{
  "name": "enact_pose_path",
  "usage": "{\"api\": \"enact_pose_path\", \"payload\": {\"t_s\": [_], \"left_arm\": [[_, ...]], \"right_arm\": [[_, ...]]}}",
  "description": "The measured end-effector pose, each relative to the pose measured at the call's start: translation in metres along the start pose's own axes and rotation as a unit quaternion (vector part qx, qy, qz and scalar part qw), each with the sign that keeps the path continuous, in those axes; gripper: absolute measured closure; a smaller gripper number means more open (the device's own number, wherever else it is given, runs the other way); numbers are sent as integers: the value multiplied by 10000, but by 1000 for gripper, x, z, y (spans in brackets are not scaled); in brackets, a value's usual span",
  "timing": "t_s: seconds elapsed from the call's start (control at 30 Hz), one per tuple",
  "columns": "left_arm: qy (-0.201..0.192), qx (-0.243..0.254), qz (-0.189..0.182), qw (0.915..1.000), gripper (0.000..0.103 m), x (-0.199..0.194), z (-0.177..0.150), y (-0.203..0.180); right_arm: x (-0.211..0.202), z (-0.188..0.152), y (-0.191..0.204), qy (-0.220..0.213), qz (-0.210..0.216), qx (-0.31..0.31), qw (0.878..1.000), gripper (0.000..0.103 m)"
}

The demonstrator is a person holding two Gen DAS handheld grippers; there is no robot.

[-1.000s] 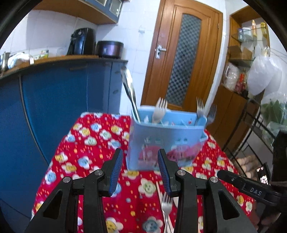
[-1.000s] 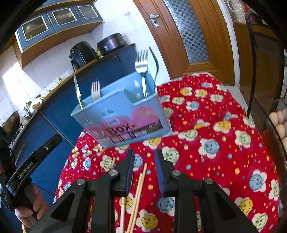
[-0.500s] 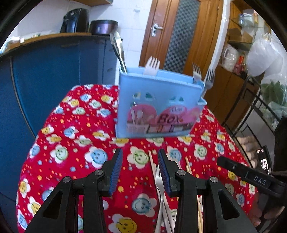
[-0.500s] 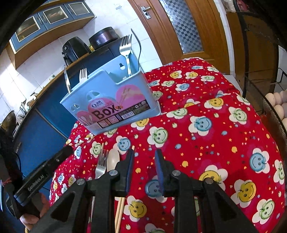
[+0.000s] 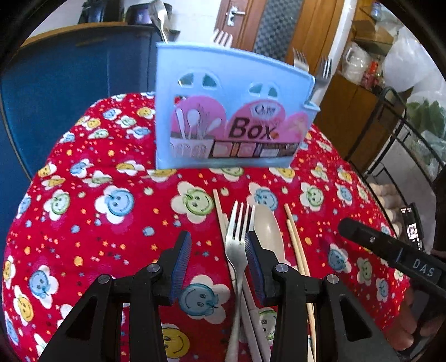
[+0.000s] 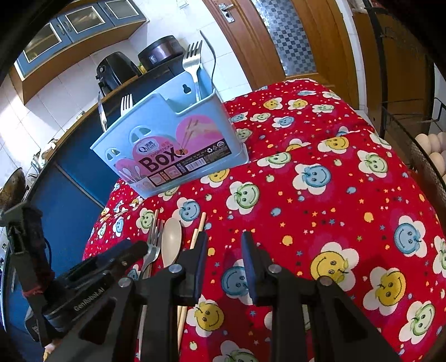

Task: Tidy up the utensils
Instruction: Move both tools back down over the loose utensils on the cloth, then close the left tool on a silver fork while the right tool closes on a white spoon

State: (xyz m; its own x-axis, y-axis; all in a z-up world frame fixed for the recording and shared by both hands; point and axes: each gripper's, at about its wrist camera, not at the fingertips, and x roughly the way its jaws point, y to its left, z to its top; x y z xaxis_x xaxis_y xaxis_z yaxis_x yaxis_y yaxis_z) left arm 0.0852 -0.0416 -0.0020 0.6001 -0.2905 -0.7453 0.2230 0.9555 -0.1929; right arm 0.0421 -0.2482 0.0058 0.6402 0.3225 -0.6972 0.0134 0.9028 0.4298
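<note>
Fork (image 5: 239,245) (flat) between parted left gripper (image 5: 218,261) jaws

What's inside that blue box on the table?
Standing in the blue box: metal forks, a white plastic fork and a steel handle. Its walls hide anything lower.

A wooden door (image 5: 278,25) stands behind the blue counter (image 5: 69,64), eggs (image 6: 434,147) at right.

Bright daylight fills both my views, and the red tablecloth (image 5: 117,222) reads vivid and evenly lit, shadows soft. The blue utensil box (image 5: 231,111) above it is slightly blurred in my left view, sharper in my right (image 6: 170,156). Around it, fisheye bending curves everything toward black corners.
</note>
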Motion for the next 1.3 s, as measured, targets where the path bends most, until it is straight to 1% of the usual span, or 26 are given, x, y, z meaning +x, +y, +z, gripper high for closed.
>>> {"api": "enact_pose_path", "payload": {"t_s": [0.2, 0.3, 0.33, 0.37, 0.4, 0.43, 0.57, 0.63, 0.83, 0.97, 1.0, 1.07, 1.2, 1.3], "left_arm": [[84, 184, 106, 9997, 62, 9, -1, -6], [104, 176, 64, 9998, 62, 13, -1, -5], [82, 160, 41, 9998, 69, 13, -1, -4], [72, 144, 9, 9999, 78, 13, -1, -3], [65, 105, -90, 9999, 83, 12, 0, -1], [48, 74, -151, 9998, 90, 11, 0, 0], [-73, 5, -243, 9997, 97, 6, -1, 2], [-140, -42, -280, 9995, 99, 2, -1, 4], [-355, -204, -332, 9986, 100, -11, -1, 13], [-505, -369, -229, 9978, 100, -18, -2, 23], [-522, -401, -214, 9976, 100, -19, -2, 26], [-565, -504, -208, 9969, 100, -22, -2, 34], [-597, -652, -123, 9960, 100, -24, -3, 47], [-623, -771, -126, 9950, 100, -26, -5, 54]], "right_arm": [[3, -2, -2, 53, 22, 11, 10000, 76], [4, -2, -3, 73, 26, 29, 10000, 76], [4, -2, -3, 77, 30, 32, 10000, 76], [4, -2, -3, 79, 33, 32, 10000, 76], [4, -3, -2, 83, 36, 30, 10000, 76], [4, -3, -2, 86, 37, 28, 10000, 76], [5, -3, -1, 103, 49, 11, 9999, 76], [6, -4, 1, 117, 53, -12, 9999, 76], [9, -4, 9, 152, 90, -117, 9998, 76], [13, -4, 15, 209, 193, -225, 9993, 75], [15, -4, 18, 223, 234, -263, 9991, 75], [17, -2, 22, 259, 326, -346, 9985, 69], [25, 2, 36, 344, 489, -625, 9963, 68], [34, 2, 47, 447, 559, -851, 9938, 67]]}}
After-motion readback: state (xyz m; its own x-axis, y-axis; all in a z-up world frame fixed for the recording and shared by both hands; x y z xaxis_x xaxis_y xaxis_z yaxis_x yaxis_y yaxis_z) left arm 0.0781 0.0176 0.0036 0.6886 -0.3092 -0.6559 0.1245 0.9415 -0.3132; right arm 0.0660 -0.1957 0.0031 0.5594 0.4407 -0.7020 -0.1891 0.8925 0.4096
